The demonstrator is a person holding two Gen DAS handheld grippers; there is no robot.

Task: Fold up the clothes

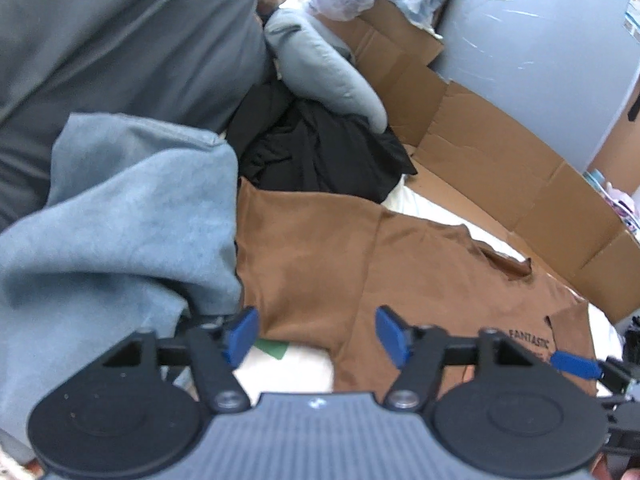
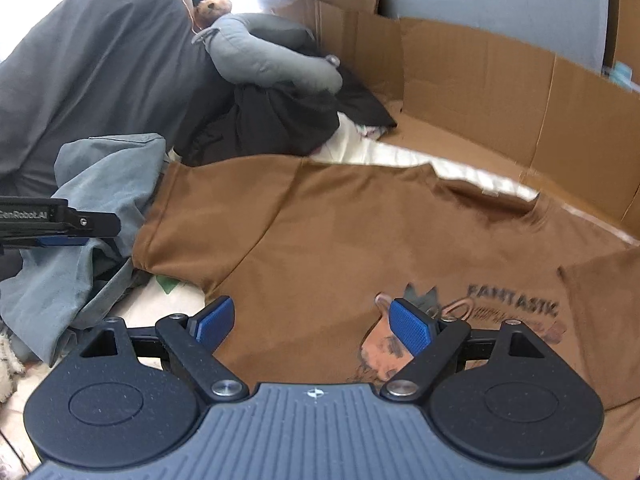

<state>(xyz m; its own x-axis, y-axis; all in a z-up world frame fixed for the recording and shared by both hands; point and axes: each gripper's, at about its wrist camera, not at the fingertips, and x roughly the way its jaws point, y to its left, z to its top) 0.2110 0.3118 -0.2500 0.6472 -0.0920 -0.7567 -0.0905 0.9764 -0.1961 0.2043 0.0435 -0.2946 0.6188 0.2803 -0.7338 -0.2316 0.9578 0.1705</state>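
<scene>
Two grippers hover over a brown T-shirt (image 2: 320, 232) spread flat, print side up, on a white sheet (image 2: 472, 172). Left gripper (image 1: 316, 332) has jaws apart above a sleeve; right gripper (image 2: 314, 324) has jaws wide apart over the print. Blue-grey garment (image 1: 120, 220) lies bunched beside it.

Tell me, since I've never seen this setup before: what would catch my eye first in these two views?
First, the brown T-shirt, spread flat mid-frame with a print reading FANTASTIC on its chest. Both open grippers, left and right, hang over it, holding nothing. Behind sit a rumpled black garment, a teddy bear at the back, and a blue-grey garment heaped to the left.
</scene>
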